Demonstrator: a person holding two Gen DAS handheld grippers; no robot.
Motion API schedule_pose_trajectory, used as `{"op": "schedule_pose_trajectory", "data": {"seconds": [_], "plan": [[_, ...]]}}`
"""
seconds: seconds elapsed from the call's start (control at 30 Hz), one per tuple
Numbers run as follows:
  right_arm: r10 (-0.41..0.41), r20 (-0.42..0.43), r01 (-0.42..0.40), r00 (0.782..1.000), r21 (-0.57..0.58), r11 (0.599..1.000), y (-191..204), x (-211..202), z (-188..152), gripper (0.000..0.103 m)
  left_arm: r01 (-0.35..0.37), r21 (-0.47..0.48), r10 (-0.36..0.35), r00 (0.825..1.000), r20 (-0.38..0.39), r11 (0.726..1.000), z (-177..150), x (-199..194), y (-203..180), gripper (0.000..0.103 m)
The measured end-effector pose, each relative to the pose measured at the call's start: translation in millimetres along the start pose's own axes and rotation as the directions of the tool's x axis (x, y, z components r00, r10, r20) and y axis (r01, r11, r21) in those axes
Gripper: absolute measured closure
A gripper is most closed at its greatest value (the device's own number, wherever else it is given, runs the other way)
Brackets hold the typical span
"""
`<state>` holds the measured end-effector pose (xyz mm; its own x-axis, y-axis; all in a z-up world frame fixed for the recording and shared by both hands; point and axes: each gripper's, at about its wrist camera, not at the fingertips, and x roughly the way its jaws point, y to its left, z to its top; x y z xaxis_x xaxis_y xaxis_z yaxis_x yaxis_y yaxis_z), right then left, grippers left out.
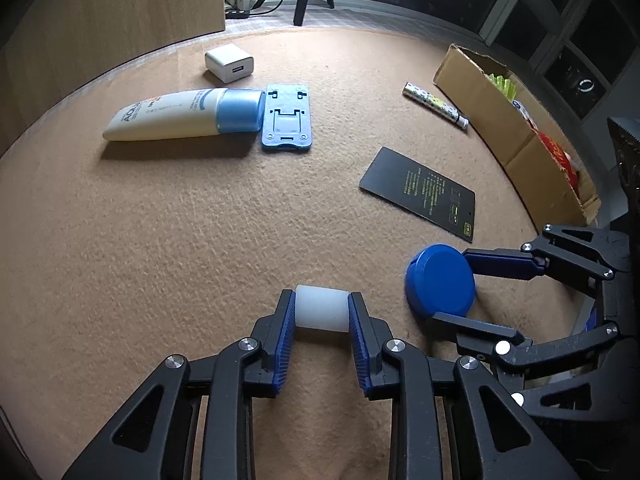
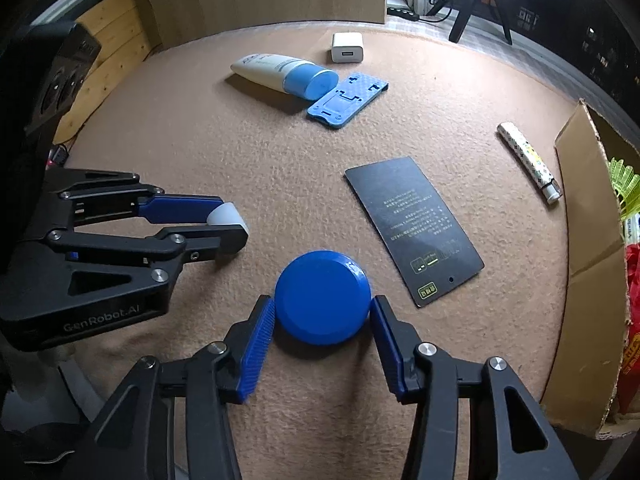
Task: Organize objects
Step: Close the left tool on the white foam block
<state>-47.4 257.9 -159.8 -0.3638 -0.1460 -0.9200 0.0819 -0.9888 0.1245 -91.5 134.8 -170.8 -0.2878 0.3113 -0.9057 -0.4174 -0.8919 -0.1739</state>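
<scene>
A small white cylinder (image 1: 321,312) lies on the tan felt mat (image 1: 180,240), and my left gripper (image 1: 321,300) is shut on it, a blue pad pressed against each end. To its right lies a flat blue round lid (image 1: 438,280). My right gripper (image 1: 450,286) reaches in from the right and is shut on its rim. In the right wrist view the blue lid (image 2: 322,296) sits flat between both pads of the right gripper (image 2: 322,304). There the left gripper (image 2: 234,222) comes in from the left with the white cylinder (image 2: 224,216) at its tips.
Farther back lie a white tube with a blue cap (image 1: 172,116), a blue phone stand (image 1: 286,116) and a white charger (image 1: 229,63). A black card (image 1: 420,192) and a patterned stick (image 1: 434,106) lie right of centre. An open cardboard box (image 1: 500,128) with several items stands at the right edge.
</scene>
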Motion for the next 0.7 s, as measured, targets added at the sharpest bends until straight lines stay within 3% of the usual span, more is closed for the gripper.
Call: {"op": "schedule_pose_trajectory", "data": {"seconds": [0.33, 0.57, 0.63, 0.7], "plan": [[0.008, 0.053, -0.01, 0.999, 0.043, 0.999, -12, -23, -1, 0.058, 0.03, -0.054, -0.028, 0.999, 0.039, 0.998, 1, -18, 6, 0.076], [-0.025, 0.122, 0.011, 0.992, 0.113, 0.994, -48, -62, -3, 0.06, 0.067, -0.035, -0.063, 0.993, 0.097, 0.997, 20, -38, -12, 0.076], [-0.04, 0.141, 0.021, 0.989, 0.132, 0.991, -59, -74, -3, 0.076, 0.084, -0.021, -0.081, 0.99, 0.112, 0.996, 28, -41, -21, 0.076], [-0.056, 0.158, 0.031, 0.986, 0.156, 0.987, -72, -84, -4, 0.078, 0.103, 0.001, -0.102, 0.987, 0.125, 0.995, 38, -44, -35, 0.076]]}}
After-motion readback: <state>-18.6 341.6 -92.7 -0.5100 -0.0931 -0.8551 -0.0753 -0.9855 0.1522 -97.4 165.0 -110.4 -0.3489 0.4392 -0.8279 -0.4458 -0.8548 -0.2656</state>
